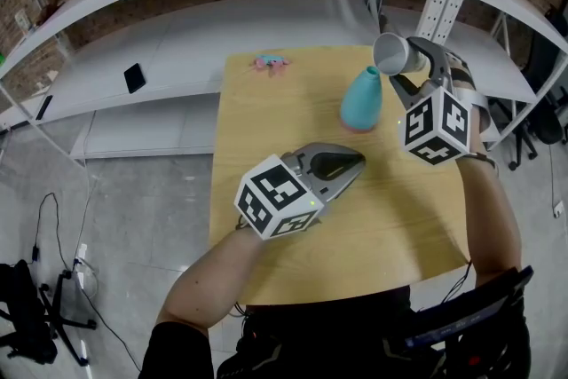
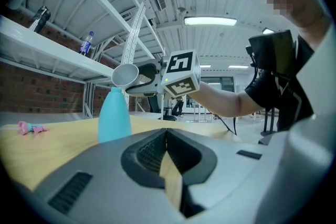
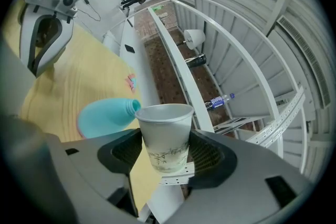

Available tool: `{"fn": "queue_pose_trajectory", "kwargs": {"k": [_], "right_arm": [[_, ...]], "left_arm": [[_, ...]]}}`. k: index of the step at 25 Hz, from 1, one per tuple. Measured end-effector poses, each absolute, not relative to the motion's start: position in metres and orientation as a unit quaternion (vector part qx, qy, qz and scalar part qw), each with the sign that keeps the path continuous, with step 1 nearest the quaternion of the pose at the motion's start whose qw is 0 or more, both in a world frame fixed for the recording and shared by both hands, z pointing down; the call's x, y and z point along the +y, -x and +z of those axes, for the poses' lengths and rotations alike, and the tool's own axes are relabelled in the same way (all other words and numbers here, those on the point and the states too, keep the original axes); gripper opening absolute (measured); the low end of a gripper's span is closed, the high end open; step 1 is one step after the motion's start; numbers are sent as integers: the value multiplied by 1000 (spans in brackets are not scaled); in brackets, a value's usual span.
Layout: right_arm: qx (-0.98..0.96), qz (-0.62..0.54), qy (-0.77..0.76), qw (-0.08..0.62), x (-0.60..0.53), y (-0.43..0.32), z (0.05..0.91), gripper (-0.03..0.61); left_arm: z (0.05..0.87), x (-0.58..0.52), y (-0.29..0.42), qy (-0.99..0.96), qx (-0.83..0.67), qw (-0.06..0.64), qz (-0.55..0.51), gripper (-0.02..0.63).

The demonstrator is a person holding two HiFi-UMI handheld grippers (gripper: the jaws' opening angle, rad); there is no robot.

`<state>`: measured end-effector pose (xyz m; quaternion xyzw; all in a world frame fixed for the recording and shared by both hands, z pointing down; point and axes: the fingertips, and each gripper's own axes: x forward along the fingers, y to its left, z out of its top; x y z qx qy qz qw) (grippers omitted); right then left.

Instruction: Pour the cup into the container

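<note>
Your right gripper was clamped on a white paper cup, its two jaws pressed against the cup's lower sides, as the right gripper view showed. The head view had the cup tipped well over on its side above the far right part of the light wooden table, with its open mouth turned towards the neck of the teal bottle-shaped container. The container stood upright on the table, and the cup's rim was just above and beside its narrow opening; whether the two were touching could not be told from any view. The cup carried a faint leafy print round its lower half, and what it held could not be seen. Your left gripper was nearer to you, over the middle of the table and apart from the container, with its jaws closed tip to tip and nothing between them; only a sliver of the wooden top showed below the point where they met. Whether it rested on the table or hung just above it was unclear. A small pink object lay near the table's far edge, well apart from both grippers, and a dark phone lay on the white shelf beyond the table's left side
</note>
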<state>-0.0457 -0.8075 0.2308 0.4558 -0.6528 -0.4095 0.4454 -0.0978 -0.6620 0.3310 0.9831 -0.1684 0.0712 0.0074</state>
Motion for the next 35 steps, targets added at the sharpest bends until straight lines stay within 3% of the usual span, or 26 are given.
{"fn": "queue_pose_trajectory", "kwargs": {"k": [28, 35], "right_arm": [[-627, -435, -448, 466, -810, 50, 232, 285], [-687, -367, -468, 417, -812, 45, 240, 285]], "left_arm": [[330, -659, 98, -984, -163, 7, 71, 0], [331, -660, 99, -984, -163, 7, 72, 0]]}}
